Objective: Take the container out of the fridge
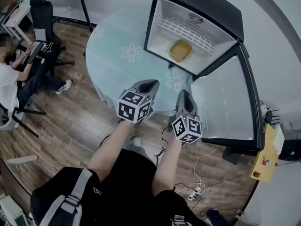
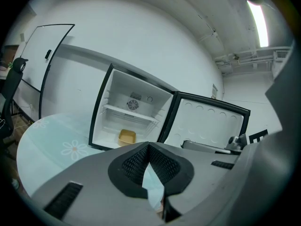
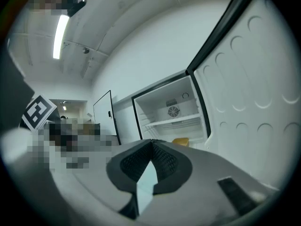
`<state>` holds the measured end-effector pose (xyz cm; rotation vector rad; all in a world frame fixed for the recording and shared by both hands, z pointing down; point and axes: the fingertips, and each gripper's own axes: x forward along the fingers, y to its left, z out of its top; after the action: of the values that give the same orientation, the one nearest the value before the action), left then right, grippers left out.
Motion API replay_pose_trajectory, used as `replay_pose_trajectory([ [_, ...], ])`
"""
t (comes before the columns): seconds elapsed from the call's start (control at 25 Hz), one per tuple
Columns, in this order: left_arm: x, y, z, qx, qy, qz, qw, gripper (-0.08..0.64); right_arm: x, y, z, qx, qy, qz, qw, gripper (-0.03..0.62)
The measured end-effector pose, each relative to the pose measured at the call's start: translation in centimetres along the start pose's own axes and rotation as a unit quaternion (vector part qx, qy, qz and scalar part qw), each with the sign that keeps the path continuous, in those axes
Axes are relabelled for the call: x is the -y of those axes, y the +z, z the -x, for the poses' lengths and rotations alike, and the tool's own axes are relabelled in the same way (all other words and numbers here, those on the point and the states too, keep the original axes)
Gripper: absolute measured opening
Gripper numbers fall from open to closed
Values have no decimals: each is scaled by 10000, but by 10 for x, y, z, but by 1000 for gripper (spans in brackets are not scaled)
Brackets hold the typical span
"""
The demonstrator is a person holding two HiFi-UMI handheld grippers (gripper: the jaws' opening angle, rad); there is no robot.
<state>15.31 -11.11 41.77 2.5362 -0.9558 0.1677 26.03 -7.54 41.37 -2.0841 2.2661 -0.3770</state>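
Note:
A small tan container (image 1: 180, 50) sits on the floor of the open mini fridge (image 1: 218, 18), under its wire shelf. The container (image 2: 126, 136) shows in the left gripper view, and a corner of the container (image 3: 180, 141) peeks over the jaws in the right gripper view. My left gripper (image 1: 147, 85) is shut and empty, held over the table's near edge. Beside it my right gripper (image 1: 184, 98) is also shut and empty, close to the fridge door (image 1: 225, 107). Both are well short of the fridge opening.
The fridge stands on a round table (image 1: 113, 55) with a pale flowered cloth. Its door swings wide open to the right. A person sits at a desk (image 1: 9, 74) at far left, with an office chair (image 1: 44, 18) nearby. Cables and a power strip (image 1: 195, 192) lie on the wooden floor.

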Motion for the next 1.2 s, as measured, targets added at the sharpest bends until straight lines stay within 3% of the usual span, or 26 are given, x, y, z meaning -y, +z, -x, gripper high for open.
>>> replay_pose_trajectory([
  [0.24, -24, -7, -44, -128, 56, 188, 9997, 0, 14, -18, -28, -253, -7, 35, 9997, 6],
  [0.56, -48, -5, -126, -389, -55, 323, 9987, 2, 68, -29, -82, -579, -323, -70, 9978, 6],
  [0.92, -98, -6, -190, -704, 51, 321, 9970, 2, 81, -40, -162, -773, -111, -173, 9968, 6],
  [1.0, -105, -9, -201, -802, 20, 283, 9964, 29, 82, -41, -177, -763, -80, -209, 9968, 6],
  [1.2, -126, -15, -228, -996, 27, 288, 9946, 29, 96, -49, -208, -894, -301, -172, 9954, 8],
])
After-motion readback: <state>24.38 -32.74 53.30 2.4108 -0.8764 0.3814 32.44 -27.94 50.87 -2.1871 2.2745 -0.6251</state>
